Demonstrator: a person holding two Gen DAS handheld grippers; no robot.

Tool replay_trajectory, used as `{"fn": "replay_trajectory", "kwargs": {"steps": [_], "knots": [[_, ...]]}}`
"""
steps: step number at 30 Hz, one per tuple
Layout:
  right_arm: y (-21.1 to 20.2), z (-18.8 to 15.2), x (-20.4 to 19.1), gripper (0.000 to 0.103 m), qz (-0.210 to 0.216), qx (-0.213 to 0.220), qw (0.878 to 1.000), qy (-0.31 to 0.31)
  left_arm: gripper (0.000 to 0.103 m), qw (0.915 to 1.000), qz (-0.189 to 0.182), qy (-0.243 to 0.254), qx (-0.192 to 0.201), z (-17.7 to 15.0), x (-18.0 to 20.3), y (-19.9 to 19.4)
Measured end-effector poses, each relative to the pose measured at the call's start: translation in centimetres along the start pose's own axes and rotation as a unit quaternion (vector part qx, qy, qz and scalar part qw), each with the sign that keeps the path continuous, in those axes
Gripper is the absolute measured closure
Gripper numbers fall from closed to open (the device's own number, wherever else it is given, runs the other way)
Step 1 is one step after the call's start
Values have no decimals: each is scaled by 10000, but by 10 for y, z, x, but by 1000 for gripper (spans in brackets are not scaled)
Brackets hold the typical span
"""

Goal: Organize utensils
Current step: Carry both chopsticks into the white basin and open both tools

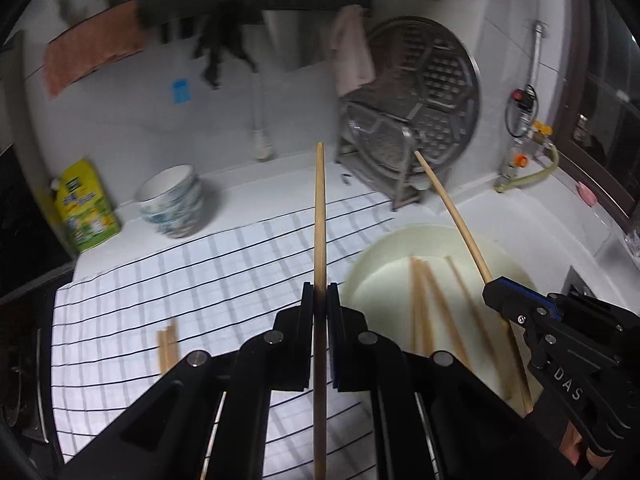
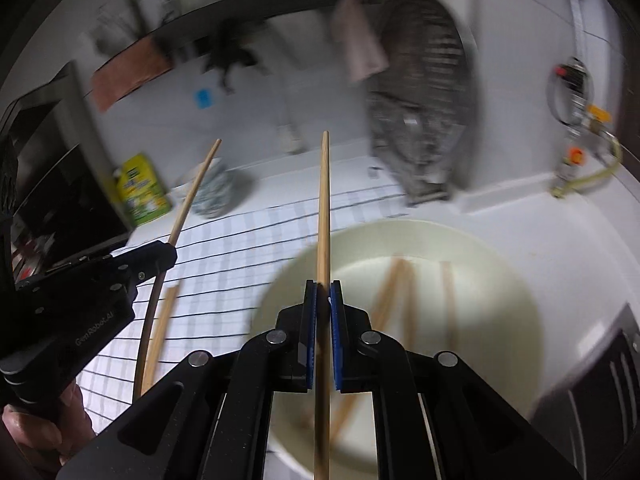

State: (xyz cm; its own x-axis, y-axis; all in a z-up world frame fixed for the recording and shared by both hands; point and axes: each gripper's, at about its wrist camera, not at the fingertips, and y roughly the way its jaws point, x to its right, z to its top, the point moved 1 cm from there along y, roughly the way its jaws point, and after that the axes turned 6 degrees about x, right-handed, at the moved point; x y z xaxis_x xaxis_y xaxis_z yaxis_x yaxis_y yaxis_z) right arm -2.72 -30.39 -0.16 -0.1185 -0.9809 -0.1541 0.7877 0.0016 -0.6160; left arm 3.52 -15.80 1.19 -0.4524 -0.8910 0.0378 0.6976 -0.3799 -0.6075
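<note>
On the white counter (image 1: 256, 176), a checked cloth (image 1: 224, 264) lies spread beside a pale round basin (image 1: 372, 264), and the sorting of the chopsticks looks to be partway through. The left gripper (image 1: 320, 300) has its fingers clenched on a single chopstick (image 1: 319, 208) that stands up between them over the cloth, and the right gripper (image 2: 323, 300) is likewise clenched on its own chopstick (image 2: 324, 200), held above the near edge of the basin. Each gripper shows in the other's view, carrying its stick at a slant. Two chopsticks (image 1: 166, 346) already lie on the cloth near the left gripper, which suggests that a small part of the job is done. Several more chopsticks (image 1: 424, 308) remain inside the basin, so a good share is judged to be left; their exact count is hard to tell through the blur. Where the two held sticks are bound cannot be told, though the cloth seems the likely place. As for writing, the side of the right gripper reads "DAS" (image 1: 568, 386) in the left wrist view, and the left gripper's body carries a line that seems to read "GenRobot.AI" (image 2: 95, 328). A yellow-green pouch (image 1: 86, 208) by the stacked bowls (image 1: 174, 202) bears printed labels too blurred to read.
</note>
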Motion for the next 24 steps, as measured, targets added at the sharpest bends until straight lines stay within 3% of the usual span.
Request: {"fn": "replay_trajectory", "kwargs": {"steps": [4, 11, 24], "knots": [[-3, -6, 51, 96, -248, -88, 9993, 269, 96, 9997, -217, 146, -41, 5, 46, 19], [12, -17, 92, 96, -308, -287, 9980, 472, 96, 9987, -288, 280, -315, -2, 90, 56], [52, -42, 111, 96, -120, -749, 9953, 605, 96, 9961, 65, 496, -726, -28, 105, 96]]}}
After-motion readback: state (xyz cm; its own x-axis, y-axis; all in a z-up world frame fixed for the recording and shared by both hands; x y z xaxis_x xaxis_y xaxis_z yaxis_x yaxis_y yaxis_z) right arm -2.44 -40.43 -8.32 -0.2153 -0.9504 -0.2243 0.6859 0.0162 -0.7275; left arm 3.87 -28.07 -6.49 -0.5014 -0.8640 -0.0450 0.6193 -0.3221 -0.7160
